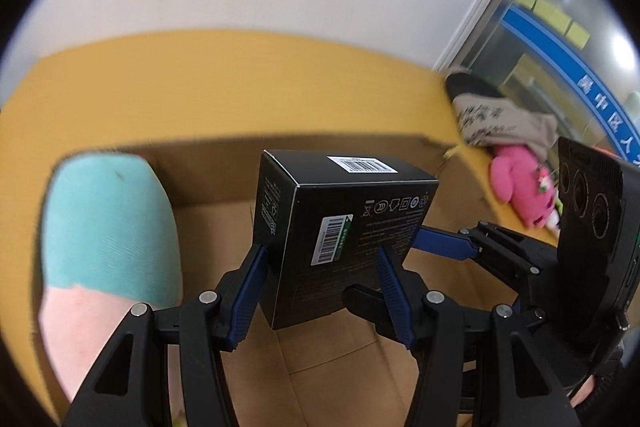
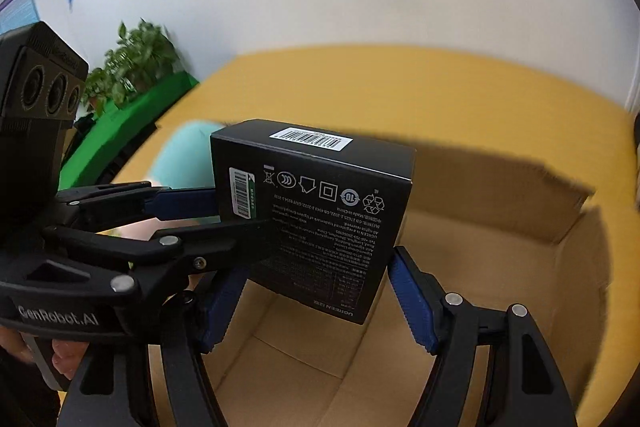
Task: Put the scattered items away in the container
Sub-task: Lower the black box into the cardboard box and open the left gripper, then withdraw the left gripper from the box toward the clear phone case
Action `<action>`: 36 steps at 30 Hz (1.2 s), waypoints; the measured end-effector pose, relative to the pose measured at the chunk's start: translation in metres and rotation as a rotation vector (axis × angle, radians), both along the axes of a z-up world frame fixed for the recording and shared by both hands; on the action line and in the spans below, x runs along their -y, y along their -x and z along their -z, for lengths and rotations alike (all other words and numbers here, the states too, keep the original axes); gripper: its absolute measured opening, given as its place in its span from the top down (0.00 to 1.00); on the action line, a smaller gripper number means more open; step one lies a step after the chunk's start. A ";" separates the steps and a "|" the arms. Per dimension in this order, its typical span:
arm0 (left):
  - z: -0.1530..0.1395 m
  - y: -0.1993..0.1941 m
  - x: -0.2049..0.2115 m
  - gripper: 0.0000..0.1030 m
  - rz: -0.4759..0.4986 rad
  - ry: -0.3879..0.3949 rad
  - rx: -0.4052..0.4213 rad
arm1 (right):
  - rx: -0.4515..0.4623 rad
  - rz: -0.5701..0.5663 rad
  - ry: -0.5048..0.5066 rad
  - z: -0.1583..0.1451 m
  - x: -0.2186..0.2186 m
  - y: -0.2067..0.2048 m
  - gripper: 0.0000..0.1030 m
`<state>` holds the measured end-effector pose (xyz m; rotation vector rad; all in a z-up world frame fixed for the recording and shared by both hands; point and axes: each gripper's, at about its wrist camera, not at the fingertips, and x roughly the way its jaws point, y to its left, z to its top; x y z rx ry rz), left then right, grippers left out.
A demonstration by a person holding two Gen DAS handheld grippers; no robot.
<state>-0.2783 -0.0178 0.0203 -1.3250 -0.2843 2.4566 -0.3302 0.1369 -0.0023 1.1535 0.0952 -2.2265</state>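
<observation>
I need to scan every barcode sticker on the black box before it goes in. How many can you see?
2. One white barcode sticker lies on the black box's top face; another, green-edged, is on its large printed face. Hidden faces may carry more.

Black carton box (image 1: 344, 239), white barcode stickers on top and side, white print on face, upright, slightly tilted, held above open brown cardboard container (image 2: 500, 267). Pink plush toy (image 1: 524, 195) lying outside container on yellow surface.
</observation>
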 end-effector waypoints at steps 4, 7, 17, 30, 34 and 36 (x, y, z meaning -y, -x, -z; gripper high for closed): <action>0.017 0.013 0.009 0.49 -0.050 -0.028 0.043 | 0.043 0.005 -0.015 0.017 0.003 0.013 0.25; 0.016 0.021 0.013 0.49 -0.081 -0.066 0.051 | 0.046 0.020 0.010 0.016 0.004 0.021 0.21; -0.042 -0.030 0.007 0.46 -0.069 0.019 -0.130 | -0.076 0.056 0.076 -0.043 -0.041 -0.031 0.00; -0.046 -0.234 0.005 0.18 -0.202 0.280 -0.387 | -0.260 0.220 0.028 -0.054 -0.130 -0.201 0.00; -0.017 -0.265 0.022 0.18 -0.293 0.210 -0.352 | -0.308 0.297 0.002 -0.038 -0.150 -0.234 0.00; -0.012 -0.276 0.028 0.18 -0.319 0.166 -0.348 | -0.312 0.303 0.005 -0.034 -0.154 -0.240 0.00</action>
